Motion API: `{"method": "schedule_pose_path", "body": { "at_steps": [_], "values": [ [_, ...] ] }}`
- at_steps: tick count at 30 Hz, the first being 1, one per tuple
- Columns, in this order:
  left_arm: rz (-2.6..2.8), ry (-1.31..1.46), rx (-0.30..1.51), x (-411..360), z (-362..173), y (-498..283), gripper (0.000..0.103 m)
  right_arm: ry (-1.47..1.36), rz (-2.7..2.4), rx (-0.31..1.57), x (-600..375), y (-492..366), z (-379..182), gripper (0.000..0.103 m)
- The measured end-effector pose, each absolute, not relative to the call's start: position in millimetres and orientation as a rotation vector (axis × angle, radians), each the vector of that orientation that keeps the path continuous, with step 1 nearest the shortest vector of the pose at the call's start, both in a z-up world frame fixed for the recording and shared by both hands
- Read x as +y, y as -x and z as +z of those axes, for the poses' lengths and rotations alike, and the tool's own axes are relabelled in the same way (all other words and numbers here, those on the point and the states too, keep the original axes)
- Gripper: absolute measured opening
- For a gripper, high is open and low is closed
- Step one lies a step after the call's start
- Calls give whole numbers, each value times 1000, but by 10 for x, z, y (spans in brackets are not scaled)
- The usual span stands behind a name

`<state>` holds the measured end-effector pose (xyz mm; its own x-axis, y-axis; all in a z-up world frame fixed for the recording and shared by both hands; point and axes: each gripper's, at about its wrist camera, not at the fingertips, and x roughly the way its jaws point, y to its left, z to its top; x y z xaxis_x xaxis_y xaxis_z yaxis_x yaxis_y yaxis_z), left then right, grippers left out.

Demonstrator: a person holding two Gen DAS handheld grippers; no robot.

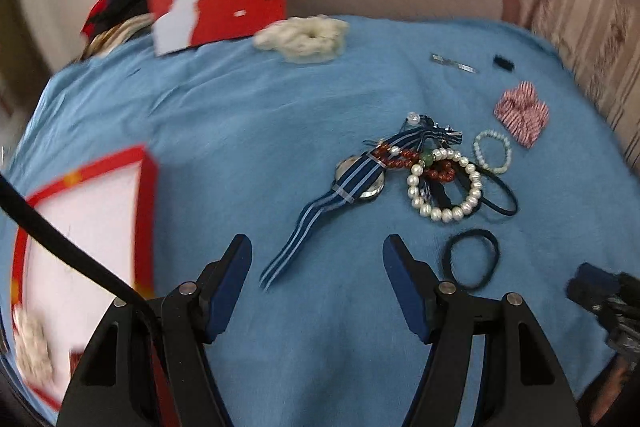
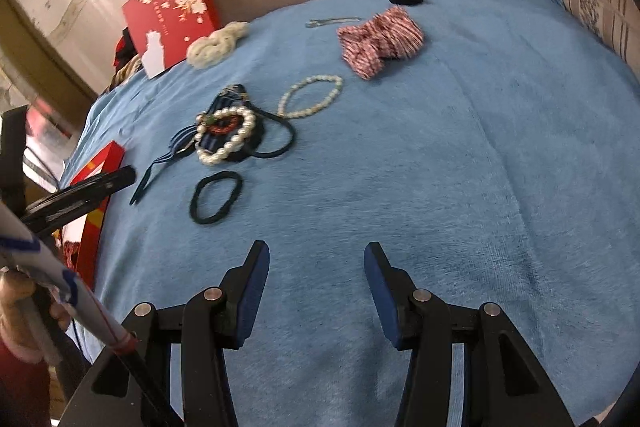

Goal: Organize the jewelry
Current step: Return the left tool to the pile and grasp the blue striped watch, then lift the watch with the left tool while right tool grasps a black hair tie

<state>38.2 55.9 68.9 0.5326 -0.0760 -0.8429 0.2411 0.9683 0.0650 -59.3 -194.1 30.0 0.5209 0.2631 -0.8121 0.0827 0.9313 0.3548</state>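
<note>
Both the left gripper [image 1: 317, 247] and right gripper [image 2: 316, 253] hover agape and empty over the blue cloth [image 2: 440, 167], so grabbing the tangled pearl bracelet [image 1: 444, 187] may drag the striped ribbon [image 1: 316, 211]; only the left view shows the red box [image 1: 84, 227] interior.

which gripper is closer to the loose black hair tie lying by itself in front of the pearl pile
Hard to call; probably the left. The left gripper is open with the black hair tie just off its right fingertip. The right gripper, also open and empty, has the tie ahead and to its left.
</note>
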Motion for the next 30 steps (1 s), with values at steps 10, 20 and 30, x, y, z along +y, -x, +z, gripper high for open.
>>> {"method": "schedule_pose_path", "body": {
  "at_steps": [10,20,30],
  "values": [
    [-297,-389,1029,97,260,-822,52,-437,114,1027,-2077,514,178,54],
    [-415,109,1166,602,287,-1313,39,-451,104,1017,-2090,460,149,54],
    [-387,795,1175,1689,23,-1425,39,-422,110,1009,-2048,433,133,60]
  ]
}}
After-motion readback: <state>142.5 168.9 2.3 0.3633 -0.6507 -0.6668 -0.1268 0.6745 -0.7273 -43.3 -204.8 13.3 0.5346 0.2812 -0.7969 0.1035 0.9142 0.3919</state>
